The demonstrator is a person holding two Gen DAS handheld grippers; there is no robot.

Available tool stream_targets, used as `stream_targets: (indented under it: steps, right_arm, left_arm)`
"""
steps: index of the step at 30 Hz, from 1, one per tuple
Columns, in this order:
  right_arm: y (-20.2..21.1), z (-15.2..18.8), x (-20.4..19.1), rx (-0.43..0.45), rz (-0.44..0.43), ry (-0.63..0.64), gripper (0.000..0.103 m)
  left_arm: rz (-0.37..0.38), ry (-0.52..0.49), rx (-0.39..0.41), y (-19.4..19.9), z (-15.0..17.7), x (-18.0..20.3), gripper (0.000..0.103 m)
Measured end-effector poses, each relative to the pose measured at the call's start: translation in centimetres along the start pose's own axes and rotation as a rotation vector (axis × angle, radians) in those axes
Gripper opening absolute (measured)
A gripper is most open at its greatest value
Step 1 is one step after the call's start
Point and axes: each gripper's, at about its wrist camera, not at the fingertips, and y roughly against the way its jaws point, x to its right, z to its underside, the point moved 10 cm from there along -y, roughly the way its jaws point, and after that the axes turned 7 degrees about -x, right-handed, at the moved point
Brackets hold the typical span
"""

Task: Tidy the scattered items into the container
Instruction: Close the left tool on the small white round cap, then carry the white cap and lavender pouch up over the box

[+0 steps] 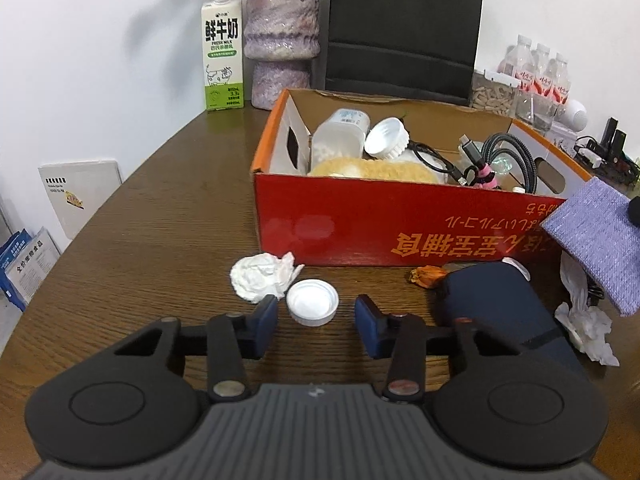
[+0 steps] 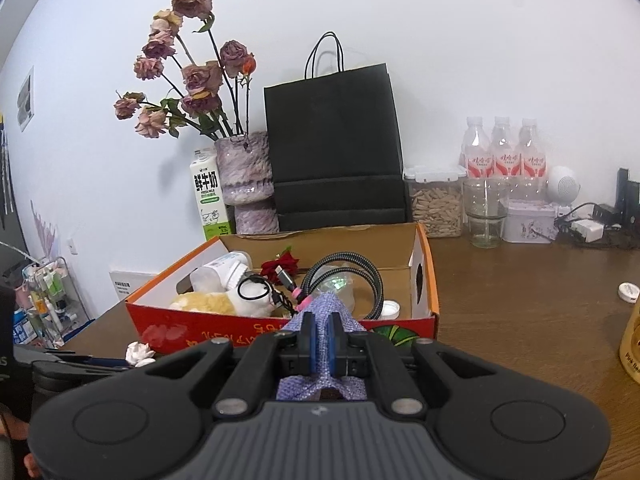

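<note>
A red cardboard box point(image 1: 360, 224) stands on the brown table and holds a bottle, cables and a plush toy. In front of it a white bottle cap point(image 1: 312, 305) lies between the fingertips of my left gripper point(image 1: 316, 307), which is open with a gap on both sides of the cap. A crumpled tissue point(image 1: 262, 278) lies just left of the cap. My right gripper point(image 2: 320, 336) is shut on a purple cloth point(image 2: 326, 312) and holds it at the near wall of the box point(image 2: 224, 330). The left wrist view shows the cloth point(image 1: 596, 240) at the right.
A dark blue case point(image 1: 500, 312), a dried orange flower point(image 1: 426, 276) and another tissue point(image 1: 586, 322) lie right of the cap. A milk carton point(image 1: 223, 52), vase point(image 1: 282, 36) and black bag point(image 2: 334, 148) stand behind the box. Water bottles point(image 2: 502, 152), jars and another cap point(image 2: 627, 291) sit at the right.
</note>
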Motion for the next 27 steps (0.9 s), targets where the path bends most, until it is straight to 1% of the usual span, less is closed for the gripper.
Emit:
stream_targets:
  steps: [1,2,11,18,23,27]
  right_arm:
    - [-0.2,0.1,0.0,-0.003,-0.004,-0.003,0.005]
    - [-0.2,0.3,0.0,-0.006,-0.010,-0.005,0.005]
    - [0.3,0.4,-0.6,0.008,-0.028,0.002,0.005]
    - [1.3,-0.5,-1.0,0.037,-0.038,0.005,0.005]
    - [2.0,-2.2,-1.2,0.062,-0.040,0.013,0.005]
    - [2.4,-4.2,-1.5,0.088,-0.027,0.040,0.005]
  left_arm:
    - [-0.002,0.001,-0.003,-0.2,0.0,0.1,0.038]
    - [-0.011,0.001,0.002,-0.3,0.0,0.1,0.029]
    - [0.011,0.020,0.018,0.1,-0.1,0.0,0.028]
    - [0.026,0.008,0.070,2.0,-0.6,0.9,0.028]
    - [0.064,-0.014,0.127,4.3,-2.2,2.1,0.029]
    - [0.075,-0.029,0.172,5.7,-4.2,3.1,0.029]
